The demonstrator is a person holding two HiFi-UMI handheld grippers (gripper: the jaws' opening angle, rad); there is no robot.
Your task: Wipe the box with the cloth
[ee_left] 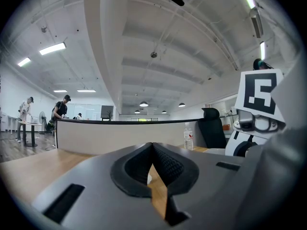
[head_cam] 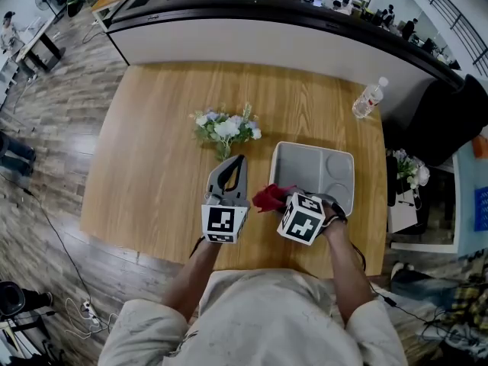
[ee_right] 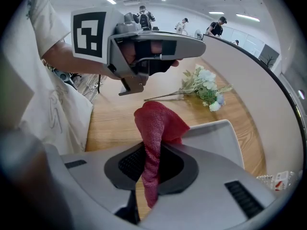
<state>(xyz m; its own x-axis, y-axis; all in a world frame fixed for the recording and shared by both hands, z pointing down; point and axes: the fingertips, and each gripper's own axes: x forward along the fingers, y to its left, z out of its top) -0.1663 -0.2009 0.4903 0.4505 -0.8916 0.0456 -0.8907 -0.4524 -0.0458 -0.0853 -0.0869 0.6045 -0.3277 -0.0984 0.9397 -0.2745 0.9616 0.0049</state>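
Soft cloth [ee_right: 157, 126], hard box [head_cam: 305, 166]
We pinch the floppy cloth near its end in our right tongs [ee_right: 151, 163] — left tongs [ee_left: 152, 147] closed on nothing.

- Two grippers in my hands: the left gripper [ee_left: 152, 146] and the right gripper [ee_right: 152, 152].
- Two marker cubes, one on each gripper: one on the left [head_cam: 223, 223], one on the right [head_cam: 303, 219].
- One red cloth [ee_right: 157, 123].
- One grey box [head_cam: 313, 166].
- One wooden table [head_cam: 152, 151].
- Two bunches of flowers: one on the table [head_cam: 226, 130], a second off its right side [head_cam: 410, 168].
- One clear water bottle [head_cam: 368, 99].
- One black chair [head_cam: 450, 120].
- Three people far off in my right gripper view: one [ee_right: 143, 12], another [ee_right: 181, 26], a third [ee_right: 218, 27].
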